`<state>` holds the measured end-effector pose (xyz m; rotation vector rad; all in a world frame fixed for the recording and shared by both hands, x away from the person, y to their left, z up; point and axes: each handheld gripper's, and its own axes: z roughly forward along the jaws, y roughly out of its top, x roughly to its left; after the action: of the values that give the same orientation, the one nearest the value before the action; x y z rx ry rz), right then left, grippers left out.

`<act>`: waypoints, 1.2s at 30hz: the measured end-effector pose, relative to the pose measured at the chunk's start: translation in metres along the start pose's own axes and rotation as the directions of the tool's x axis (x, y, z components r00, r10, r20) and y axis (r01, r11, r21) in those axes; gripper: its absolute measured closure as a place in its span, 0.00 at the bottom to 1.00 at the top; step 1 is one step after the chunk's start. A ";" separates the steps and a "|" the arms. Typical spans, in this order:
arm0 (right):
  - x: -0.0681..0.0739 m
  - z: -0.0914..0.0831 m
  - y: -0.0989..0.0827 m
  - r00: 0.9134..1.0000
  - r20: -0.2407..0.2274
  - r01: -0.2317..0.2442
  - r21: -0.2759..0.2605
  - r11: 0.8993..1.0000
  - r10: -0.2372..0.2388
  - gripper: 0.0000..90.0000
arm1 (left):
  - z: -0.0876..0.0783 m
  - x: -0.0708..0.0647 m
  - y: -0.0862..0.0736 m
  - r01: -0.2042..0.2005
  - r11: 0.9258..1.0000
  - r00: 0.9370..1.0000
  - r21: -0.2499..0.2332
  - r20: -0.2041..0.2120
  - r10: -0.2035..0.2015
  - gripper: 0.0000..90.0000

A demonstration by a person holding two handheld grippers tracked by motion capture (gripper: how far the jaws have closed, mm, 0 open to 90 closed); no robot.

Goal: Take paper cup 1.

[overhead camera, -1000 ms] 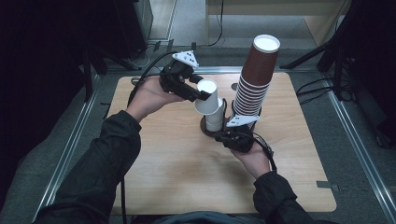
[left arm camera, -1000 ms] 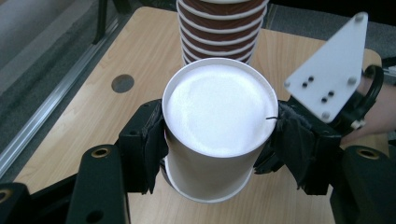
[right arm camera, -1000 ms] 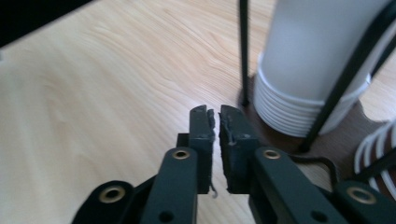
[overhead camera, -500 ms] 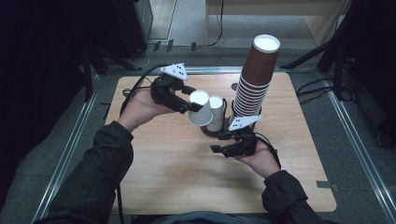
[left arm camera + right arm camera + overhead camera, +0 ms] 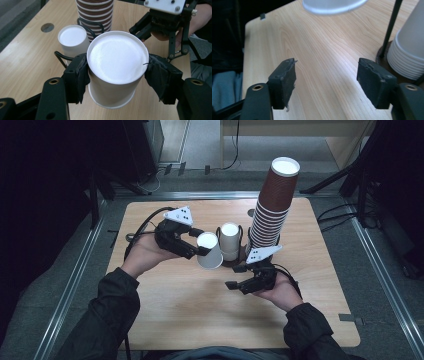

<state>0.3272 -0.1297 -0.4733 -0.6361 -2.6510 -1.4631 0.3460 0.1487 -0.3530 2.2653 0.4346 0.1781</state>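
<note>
White paper cup (image 5: 115, 67), upside down with its flat base facing up, clamped at the sides between the black pads of the left gripper (image 5: 192, 247) and carried clear of the pale wooden table (image 5: 180, 320), just beside the black wire holder (image 5: 239, 232). Gripped low on the wall, probably so the cup comes away clean from its stack and can be set down mouth first. Inside the holder, a short stack of inverted white cups (image 5: 230, 240), its top bare. Right behind that, a tall, leaning stack of brown paper cups with white rims (image 5: 274, 205), held up at its foot by the same wire frame. Nearer the person, the right gripper (image 5: 240, 277), low over the table by the holder's foot, jaws just spread apart with bare wood between the pads (image 5: 284, 82); probably steadying the stack until the cup was free, now let go.
</note>
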 end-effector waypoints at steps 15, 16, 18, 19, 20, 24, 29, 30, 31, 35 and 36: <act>-0.004 0.000 0.003 0.997 -0.072 0.013 0.006 1.000 -0.013 0.26 | 0.025 -0.010 -0.033 0.011 0.999 0.999 0.038 0.040 -0.013 0.40; -0.003 0.000 0.003 0.997 -0.070 0.023 0.008 1.000 -0.023 0.26 | 0.027 -0.011 -0.034 0.014 0.999 0.999 0.033 0.040 -0.015 0.40; -0.003 0.000 0.003 0.997 -0.079 0.018 0.006 1.000 -0.017 0.26 | 0.030 -0.011 -0.036 0.019 0.999 0.999 0.034 0.049 -0.020 0.40; -0.003 0.000 0.003 0.997 -0.079 0.018 0.006 1.000 -0.017 0.26 | 0.030 -0.011 -0.036 0.019 0.999 0.999 0.034 0.049 -0.020 0.40; -0.003 -0.001 0.003 0.997 -0.078 0.018 0.005 1.000 -0.018 0.26 | 0.033 -0.012 -0.038 0.021 0.999 0.998 0.034 0.054 -0.022 0.40; -0.003 -0.002 0.003 0.997 -0.073 0.015 -0.001 1.000 -0.015 0.25 | 0.036 -0.014 -0.041 0.022 0.999 0.998 0.029 0.057 -0.024 0.40; -0.001 -0.006 0.005 0.998 -0.067 0.020 -0.012 1.000 -0.020 0.25 | 0.043 -0.018 -0.046 0.029 0.999 0.997 0.030 0.070 -0.031 0.40; -0.001 -0.006 0.005 0.998 -0.067 0.020 -0.012 1.000 -0.020 0.25 | 0.044 -0.019 -0.046 0.032 0.999 0.997 0.029 0.072 -0.034 0.40; 0.000 -0.006 0.005 0.997 -0.071 0.027 -0.018 0.999 -0.029 0.25 | 0.045 -0.019 -0.047 0.026 0.999 0.997 0.034 0.076 -0.029 0.40; 0.000 -0.003 0.004 0.996 -0.079 0.033 -0.002 0.999 -0.033 0.24 | 0.048 -0.021 -0.046 0.021 0.999 0.996 0.033 0.090 -0.024 0.40; 0.000 -0.002 0.004 0.996 -0.077 0.036 -0.003 0.999 -0.036 0.23 | 0.049 -0.022 -0.047 0.023 0.999 0.996 0.029 0.091 -0.025 0.40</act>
<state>0.3285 -0.1291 -0.4693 -0.5227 -2.6167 -1.4672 0.3265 0.1353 -0.4199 2.2839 0.4179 0.0564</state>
